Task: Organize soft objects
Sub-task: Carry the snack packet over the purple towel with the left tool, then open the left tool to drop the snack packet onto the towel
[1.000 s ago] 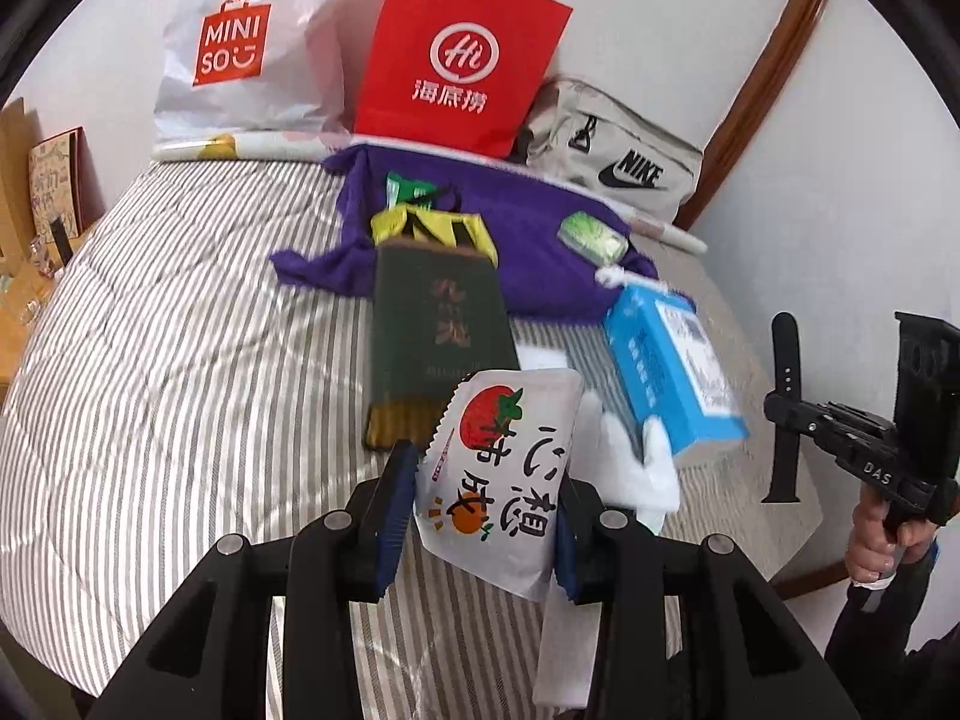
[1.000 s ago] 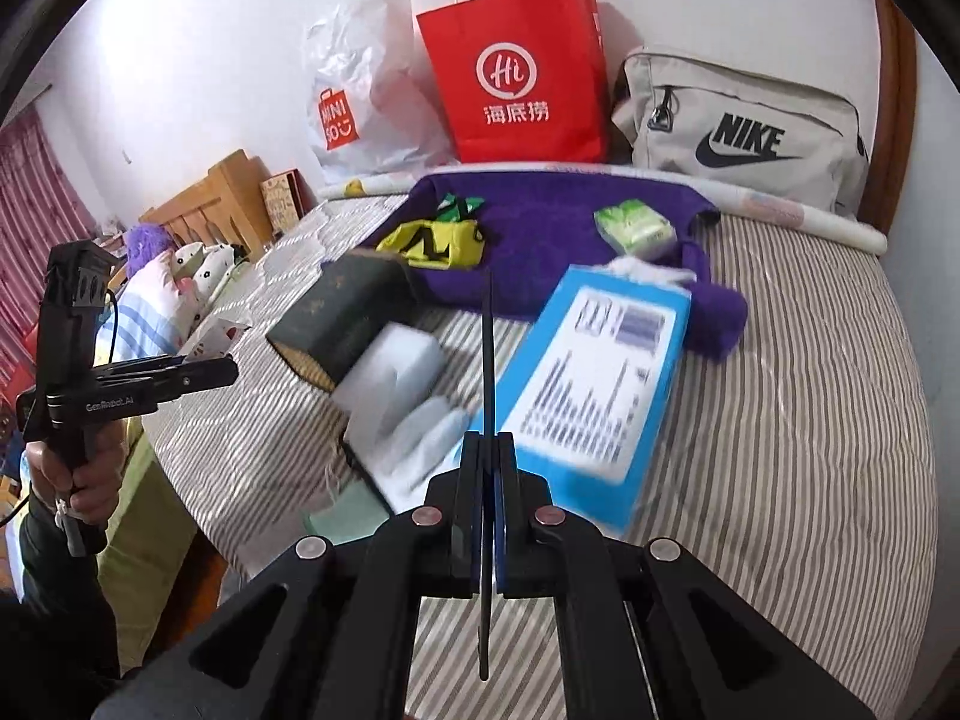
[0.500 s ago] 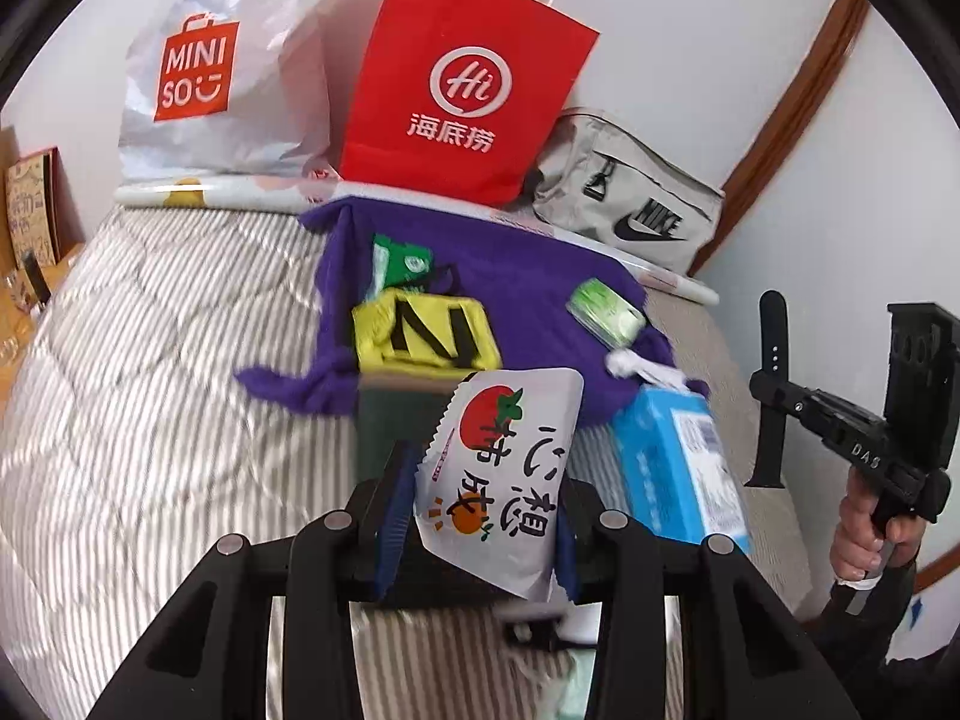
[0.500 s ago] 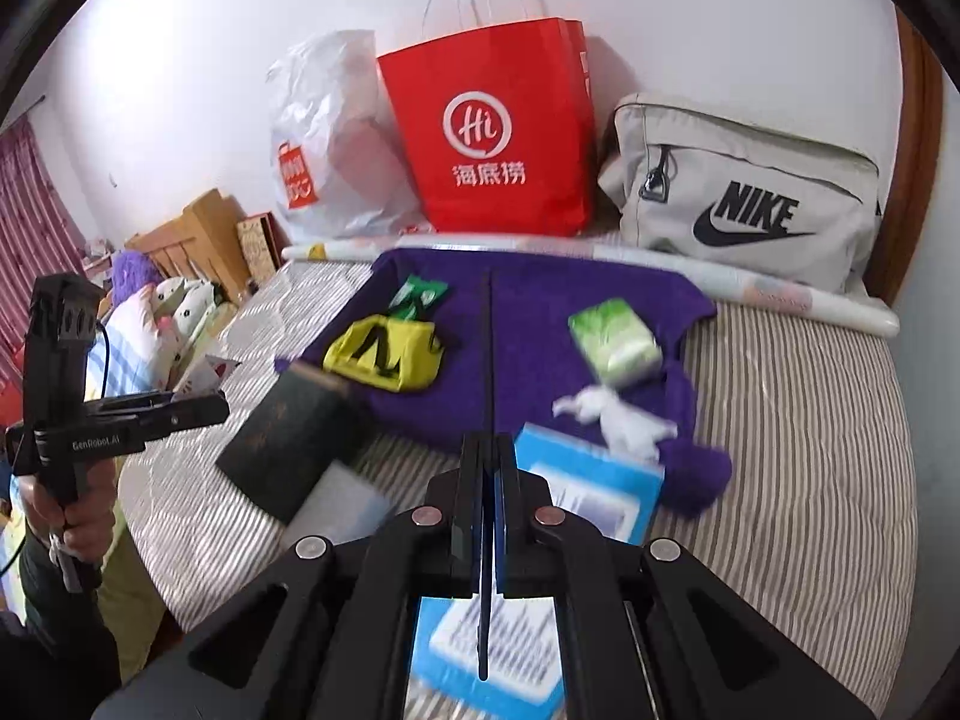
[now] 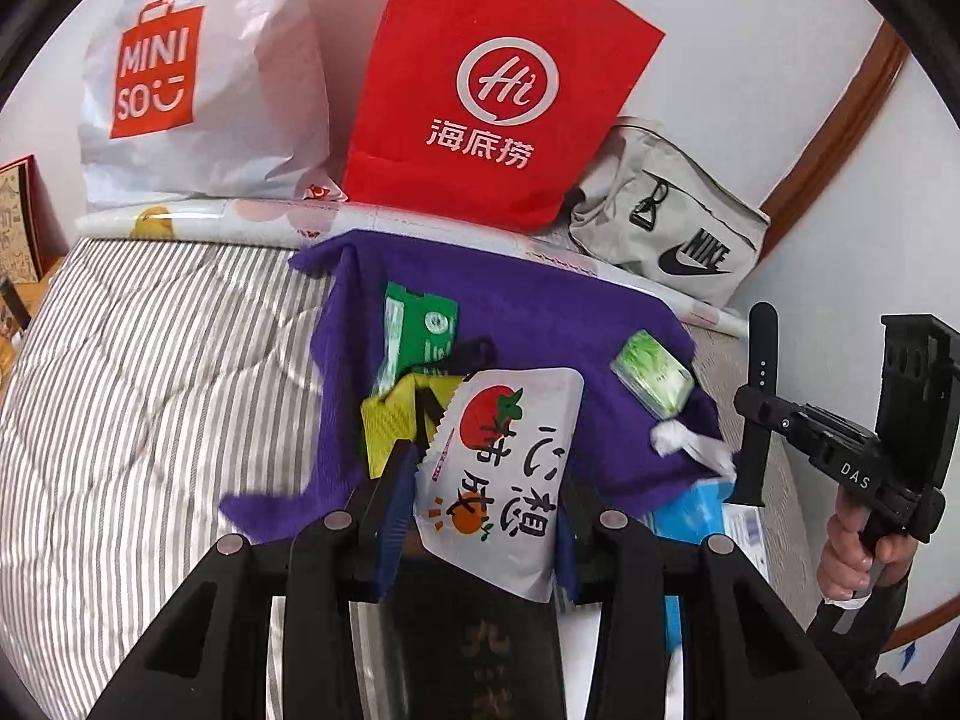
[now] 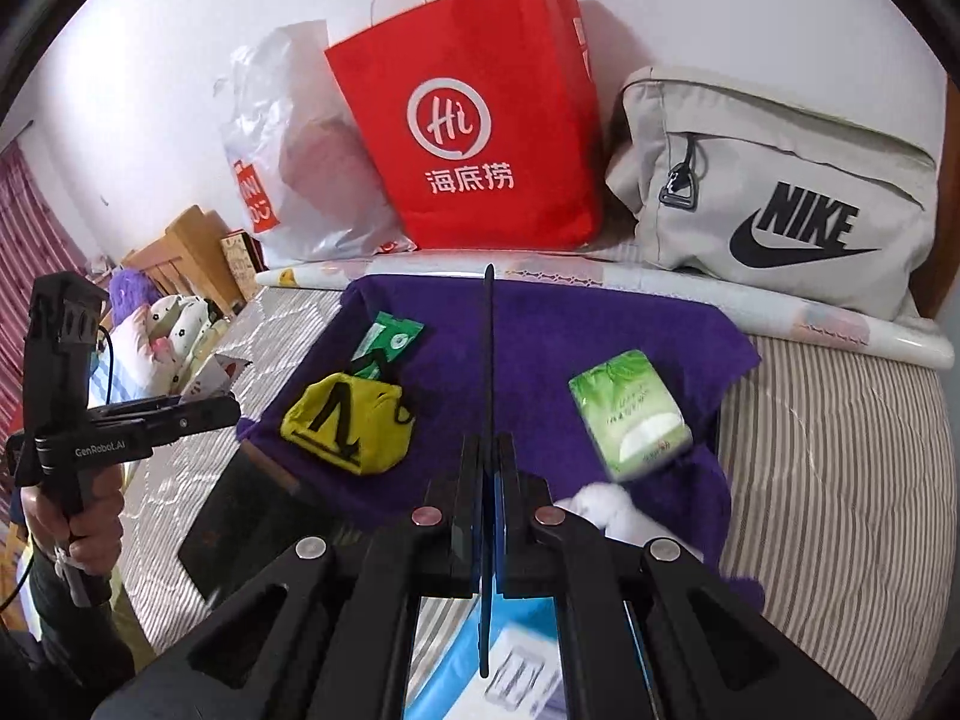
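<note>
Left gripper [image 5: 480, 516] clamps a white snack pouch [image 5: 504, 474] with red fruit print between its blue pads, pouch upright above the near edge of the purple towel [image 5: 540, 312] spread on the striped bed [image 5: 150, 372]. Right gripper [image 6: 489, 480] is pinched fully closed on a thin black watch strap [image 6: 490, 360] standing edge-on over the same towel. On the towel lie a yellow pouch [image 6: 348, 420], a green sachet [image 6: 390, 342] just behind it, and a green tissue pack [image 6: 630, 414] off to the right, all apart from both grippers.
</note>
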### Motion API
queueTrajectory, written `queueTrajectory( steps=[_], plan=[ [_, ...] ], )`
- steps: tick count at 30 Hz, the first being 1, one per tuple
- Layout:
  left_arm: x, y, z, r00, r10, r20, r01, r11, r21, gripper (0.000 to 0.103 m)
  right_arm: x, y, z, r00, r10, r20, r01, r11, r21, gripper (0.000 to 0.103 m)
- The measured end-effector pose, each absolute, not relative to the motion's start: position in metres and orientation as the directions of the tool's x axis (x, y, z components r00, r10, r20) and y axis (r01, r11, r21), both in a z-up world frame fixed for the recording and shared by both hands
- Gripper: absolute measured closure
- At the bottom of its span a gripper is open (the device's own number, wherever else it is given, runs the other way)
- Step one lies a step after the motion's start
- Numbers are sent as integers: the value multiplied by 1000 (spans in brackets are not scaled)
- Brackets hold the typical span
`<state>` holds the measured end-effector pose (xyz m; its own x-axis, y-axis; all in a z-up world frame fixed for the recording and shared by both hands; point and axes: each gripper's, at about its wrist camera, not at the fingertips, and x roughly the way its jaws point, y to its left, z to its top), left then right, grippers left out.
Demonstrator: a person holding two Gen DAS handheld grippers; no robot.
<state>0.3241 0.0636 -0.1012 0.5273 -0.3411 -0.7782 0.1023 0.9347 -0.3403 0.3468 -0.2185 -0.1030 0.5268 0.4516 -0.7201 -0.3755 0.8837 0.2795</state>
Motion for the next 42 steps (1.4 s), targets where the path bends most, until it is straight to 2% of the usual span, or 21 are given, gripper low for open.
queueTrajectory(
  steps=[10, 26, 29, 35, 37, 38, 39, 41, 42],
  plan=[
    [371, 62, -119, 487, -305, -818, 85, 949, -304, 65, 400, -202, -136, 456, 447, -770, -382, 880, 284, 100],
    [414, 51, -151, 411, -281, -867, 61, 958, -281, 65, 422, -201, -168, 390, 368, -844, -335, 911, 242, 98],
    [417, 47, -153, 400, -289, -870, 64, 955, -288, 61, 422, -202, -172, 390, 352, -851, -334, 915, 226, 95],
    [416, 42, -153, 382, -305, -872, 83, 951, -296, 44, 422, -204, -174, 392, 337, -856, -334, 919, 209, 94],
    [413, 40, -150, 385, -293, -875, 85, 955, -283, 37, 420, -206, -174, 388, 336, -858, -334, 919, 209, 88],
    [412, 40, -149, 388, -289, -875, 87, 957, -278, 34, 420, -207, -173, 383, 340, -859, -332, 918, 215, 81],
    [409, 40, -147, 392, -286, -874, 88, 958, -274, 33, 419, -208, -173, 379, 344, -859, -331, 917, 222, 70],
    [406, 40, -143, 395, -285, -874, 90, 958, -271, 33, 415, -212, -170, 382, 345, -857, -326, 918, 225, 56],
    [403, 41, -140, 395, -285, -873, 91, 958, -272, 33, 412, -213, -168, 391, 342, -855, -325, 920, 219, 55]
  ],
)
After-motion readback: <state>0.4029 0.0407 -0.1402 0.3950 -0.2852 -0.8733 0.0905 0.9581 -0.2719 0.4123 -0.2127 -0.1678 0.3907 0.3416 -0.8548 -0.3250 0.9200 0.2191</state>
